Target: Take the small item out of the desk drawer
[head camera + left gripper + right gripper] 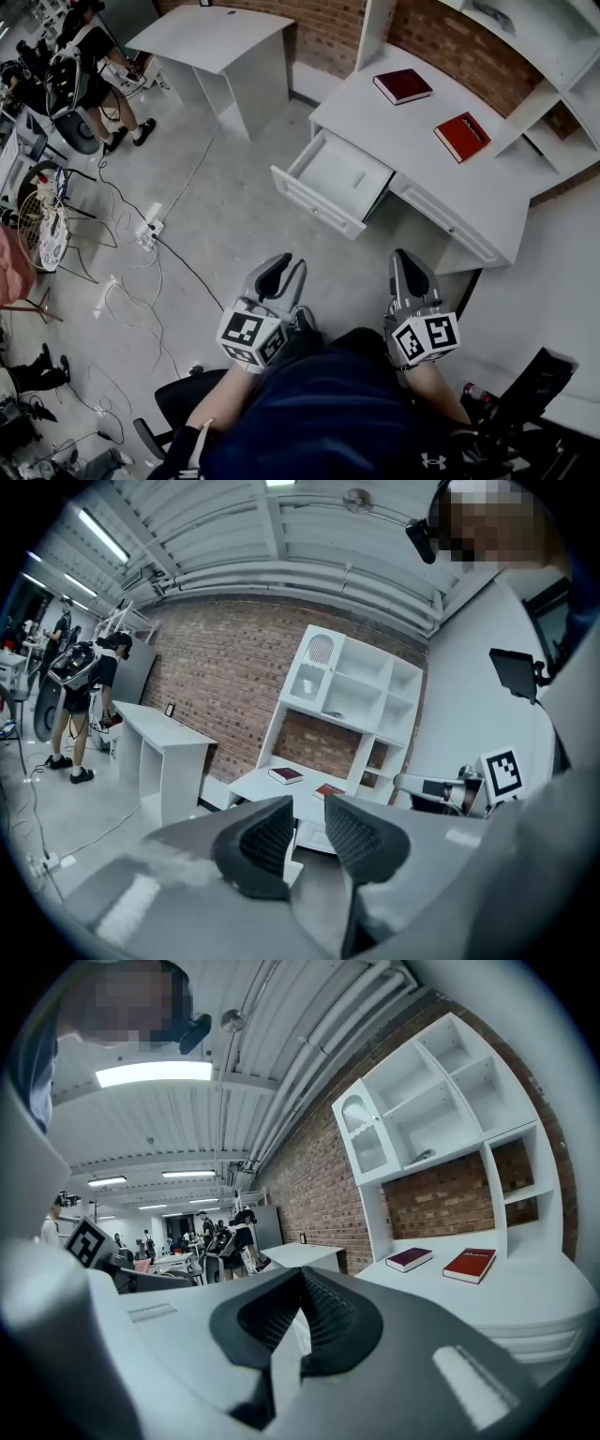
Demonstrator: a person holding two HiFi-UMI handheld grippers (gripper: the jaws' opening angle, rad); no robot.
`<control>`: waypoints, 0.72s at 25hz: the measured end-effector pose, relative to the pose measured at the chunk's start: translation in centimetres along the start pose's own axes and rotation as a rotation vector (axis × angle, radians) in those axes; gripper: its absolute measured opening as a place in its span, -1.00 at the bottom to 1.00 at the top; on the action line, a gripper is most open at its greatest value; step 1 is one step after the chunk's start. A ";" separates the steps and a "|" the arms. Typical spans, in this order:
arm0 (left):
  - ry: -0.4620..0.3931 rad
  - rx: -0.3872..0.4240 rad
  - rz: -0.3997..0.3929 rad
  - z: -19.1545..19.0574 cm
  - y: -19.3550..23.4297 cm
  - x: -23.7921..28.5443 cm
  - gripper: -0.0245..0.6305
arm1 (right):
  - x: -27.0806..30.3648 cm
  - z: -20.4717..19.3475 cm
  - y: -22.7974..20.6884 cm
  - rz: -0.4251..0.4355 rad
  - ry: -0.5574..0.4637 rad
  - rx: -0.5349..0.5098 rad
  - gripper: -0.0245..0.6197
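Drawer (342,174) open beyond desk (398,127) edge

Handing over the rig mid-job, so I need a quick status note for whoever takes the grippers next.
Left gripper: jaws slightly apart, nothing between them.
Right gripper: jaws together, holding nothing.
Desk drawer: pulled open, with both grippers well short of it. From the head view I cannot make out any small item inside.
Done: drawer open.
Left: reach in, find the item, grip it and lift it out.
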State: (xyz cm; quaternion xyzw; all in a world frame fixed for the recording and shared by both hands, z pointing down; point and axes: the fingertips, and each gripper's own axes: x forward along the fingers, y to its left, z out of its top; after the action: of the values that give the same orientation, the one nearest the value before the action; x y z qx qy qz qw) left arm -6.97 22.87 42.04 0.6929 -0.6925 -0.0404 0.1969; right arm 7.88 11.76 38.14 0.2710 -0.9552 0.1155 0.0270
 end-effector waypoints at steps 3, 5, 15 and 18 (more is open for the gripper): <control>0.012 -0.004 -0.010 0.4 2.1 0.4 -0.57 | 1.5 0.0 1.0 -0.011 0.006 0.000 -0.91; 0.021 -0.006 -0.017 0.7 3.0 1.0 -0.57 | 2.3 -0.1 1.1 -0.020 0.016 0.002 -0.91; 0.065 0.015 -0.010 2.4 5.8 6.8 -0.57 | 8.6 -1.2 -2.2 -0.004 0.042 0.076 -0.91; 0.071 0.029 0.025 3.6 7.1 8.5 -0.57 | 11.9 -0.4 -3.3 0.035 0.026 0.095 -0.92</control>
State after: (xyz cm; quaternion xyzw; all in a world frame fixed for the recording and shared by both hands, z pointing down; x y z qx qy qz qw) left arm -14.51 14.10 42.88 0.6879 -0.6942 -0.0034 0.2117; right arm -0.53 3.06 40.52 0.2538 -0.9528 0.1649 0.0243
